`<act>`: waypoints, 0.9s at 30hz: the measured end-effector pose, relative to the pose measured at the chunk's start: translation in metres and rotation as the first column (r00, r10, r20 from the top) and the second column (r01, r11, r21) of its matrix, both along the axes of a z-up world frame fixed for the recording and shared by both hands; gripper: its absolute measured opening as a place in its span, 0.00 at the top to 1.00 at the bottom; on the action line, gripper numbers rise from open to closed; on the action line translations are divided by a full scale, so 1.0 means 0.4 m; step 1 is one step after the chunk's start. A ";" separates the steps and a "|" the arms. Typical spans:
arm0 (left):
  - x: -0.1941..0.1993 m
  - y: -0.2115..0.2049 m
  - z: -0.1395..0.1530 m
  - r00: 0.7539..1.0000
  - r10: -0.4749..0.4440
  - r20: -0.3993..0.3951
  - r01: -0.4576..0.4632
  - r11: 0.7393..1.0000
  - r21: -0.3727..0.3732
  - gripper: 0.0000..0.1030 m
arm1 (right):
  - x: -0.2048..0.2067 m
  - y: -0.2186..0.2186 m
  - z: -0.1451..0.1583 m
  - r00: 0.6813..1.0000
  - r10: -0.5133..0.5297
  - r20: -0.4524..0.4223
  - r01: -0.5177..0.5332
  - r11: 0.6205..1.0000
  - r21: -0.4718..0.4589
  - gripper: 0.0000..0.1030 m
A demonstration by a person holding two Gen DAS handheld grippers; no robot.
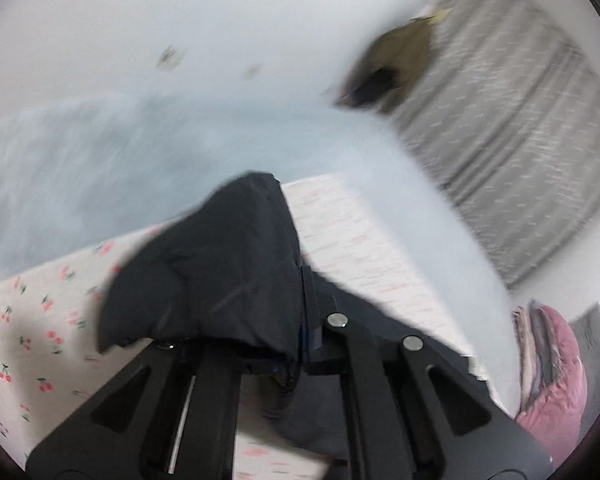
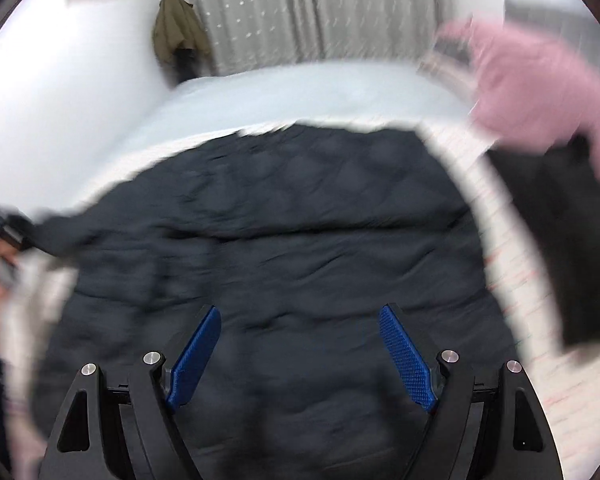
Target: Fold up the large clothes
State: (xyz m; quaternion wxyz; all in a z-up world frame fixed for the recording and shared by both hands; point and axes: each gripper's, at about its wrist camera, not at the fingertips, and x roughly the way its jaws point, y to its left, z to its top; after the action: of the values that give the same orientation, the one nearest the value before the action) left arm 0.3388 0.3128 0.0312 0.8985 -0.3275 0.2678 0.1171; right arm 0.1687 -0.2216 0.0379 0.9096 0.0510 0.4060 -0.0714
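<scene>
Our left gripper (image 1: 296, 320) has its fingers clenched on a bunched fold of the dark quilted jacket (image 2: 268, 232), lifting it above the cherry-print bed sheet (image 1: 28, 328). Our right gripper (image 2: 300, 356) hovers with fingers released above the jacket, which lies spread across the bed's middle.

A home bedroom: a bed (image 2: 320, 88) with a cherry-print sheet (image 1: 28, 344), grey patterned curtains (image 2: 300, 8) against a white wall (image 1: 180, 8), and an olive jacket (image 2: 176, 28) hanging beside them.
</scene>
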 end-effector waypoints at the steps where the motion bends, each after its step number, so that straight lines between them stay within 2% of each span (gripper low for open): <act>1: -0.007 -0.042 0.044 0.999 -0.032 0.034 0.031 0.999 0.027 0.93 | -0.003 0.001 0.003 1.000 -0.012 0.006 0.012 0.999 -0.030 0.20; 5: -0.031 -0.214 0.174 0.976 -0.178 0.128 0.160 0.977 0.138 0.93 | -0.021 -0.020 0.021 0.996 -0.069 0.052 0.073 0.994 -0.080 0.20; 7: -0.051 -0.298 0.219 0.954 -0.252 0.162 0.222 0.958 0.182 0.93 | -0.024 -0.030 0.025 0.994 -0.092 0.061 0.098 0.989 -0.111 0.20; 12: -0.080 -0.537 0.273 0.883 -0.436 0.176 0.376 0.880 0.291 0.93 | -0.022 -0.074 0.020 0.991 -0.125 0.053 0.128 0.989 -0.074 0.20; 17: -0.079 -0.741 0.237 0.809 -0.576 0.119 0.519 0.794 0.316 0.93 | -0.019 -0.111 0.009 0.989 -0.147 0.019 0.148 0.988 -0.047 0.20; 22: -0.059 -0.919 0.145 0.747 -0.664 0.035 0.623 0.717 0.313 0.92 | -0.007 -0.168 -0.026 0.980 -0.191 -0.049 0.191 0.982 -0.011 0.20; 25: -0.060 -0.994 0.075 0.698 -0.715 -0.038 0.691 0.659 0.297 0.87 | -0.009 -0.203 -0.037 0.975 -0.211 -0.068 0.212 0.977 0.020 0.20; 27: -0.065 -1.030 0.038 0.681 -0.728 -0.087 0.715 0.634 0.294 0.81 | -0.012 -0.230 -0.043 0.972 -0.221 -0.082 0.227 0.972 0.061 0.20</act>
State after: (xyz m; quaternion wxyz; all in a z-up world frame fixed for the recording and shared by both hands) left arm 0.3127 -0.0992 0.0464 0.9144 -0.0534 0.3369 -0.2182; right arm 0.1640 -0.3134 0.0205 0.8776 0.1254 0.4338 -0.1612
